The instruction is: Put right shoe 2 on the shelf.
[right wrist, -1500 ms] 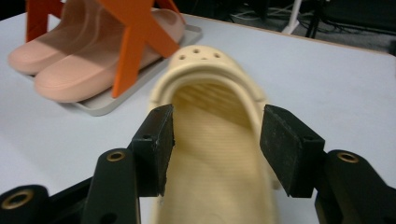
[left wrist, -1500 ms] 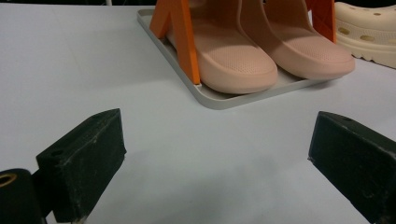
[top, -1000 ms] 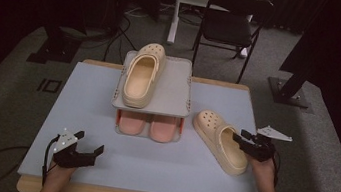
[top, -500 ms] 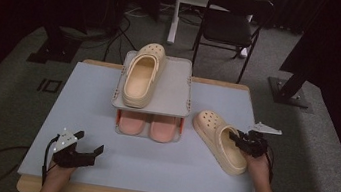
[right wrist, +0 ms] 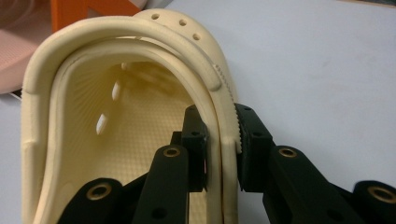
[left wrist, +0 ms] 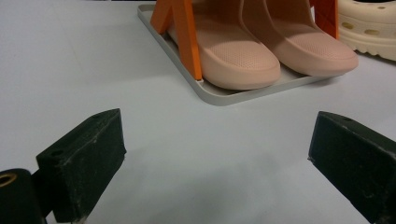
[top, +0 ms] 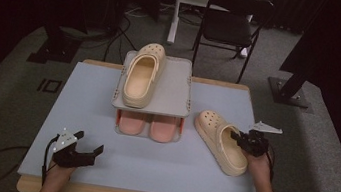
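A: Right gripper (top: 242, 138), jaws just closing, now clamped on the side wall of the cream clog (top: 218, 141): one jaw inside the opening, one outside, near the heel

B: Which way does the clog lie?

A: Flat on the table (top: 86, 109), right of the rack (top: 168, 98). Long axis slants: toe toward the rack, heel toward the person's edge. Right hand is at it; left gripper (top: 85, 153) hovers well apart at the near left, jaws wide, nothing between

B: The rack?

A: Second cream clog (top: 142, 73) on the top shelf, space beside it. Pink slippers (top: 150, 126) below

B: Room?

A: Pale table, grey carpet, dark chair (top: 231, 26) behind
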`<state>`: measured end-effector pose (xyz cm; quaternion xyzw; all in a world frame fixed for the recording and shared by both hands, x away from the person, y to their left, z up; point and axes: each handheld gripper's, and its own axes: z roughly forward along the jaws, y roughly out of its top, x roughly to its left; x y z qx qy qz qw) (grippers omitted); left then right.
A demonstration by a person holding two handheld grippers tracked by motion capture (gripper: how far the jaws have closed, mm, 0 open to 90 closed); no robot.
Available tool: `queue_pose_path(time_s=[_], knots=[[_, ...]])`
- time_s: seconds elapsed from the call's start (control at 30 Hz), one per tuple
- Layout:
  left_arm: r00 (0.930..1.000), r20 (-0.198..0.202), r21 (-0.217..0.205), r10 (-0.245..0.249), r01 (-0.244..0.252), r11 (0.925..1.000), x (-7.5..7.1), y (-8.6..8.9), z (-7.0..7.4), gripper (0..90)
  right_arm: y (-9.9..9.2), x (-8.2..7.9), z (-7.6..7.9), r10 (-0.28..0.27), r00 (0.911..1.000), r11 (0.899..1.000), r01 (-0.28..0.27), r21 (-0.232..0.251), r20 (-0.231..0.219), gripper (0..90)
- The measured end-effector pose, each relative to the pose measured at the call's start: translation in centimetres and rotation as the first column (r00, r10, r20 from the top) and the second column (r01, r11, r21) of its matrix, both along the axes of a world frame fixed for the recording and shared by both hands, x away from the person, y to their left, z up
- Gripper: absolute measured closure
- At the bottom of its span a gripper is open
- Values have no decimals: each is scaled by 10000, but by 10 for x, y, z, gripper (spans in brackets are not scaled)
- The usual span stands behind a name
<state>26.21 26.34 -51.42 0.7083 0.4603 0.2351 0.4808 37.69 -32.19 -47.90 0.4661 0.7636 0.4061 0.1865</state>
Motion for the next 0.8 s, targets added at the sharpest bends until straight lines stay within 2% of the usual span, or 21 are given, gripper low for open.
queue_pose_path(time_s=[0.3,0.8], knots=[[10000,7,21,1,-1,10000,0,-1,0,36,1,-4,22,-62,9995,9998,56,198,302,761],[10000,46,45,-5,5,10000,-1,-1,1,36,0,-8,62,-507,9962,9986,494,198,709,762]])
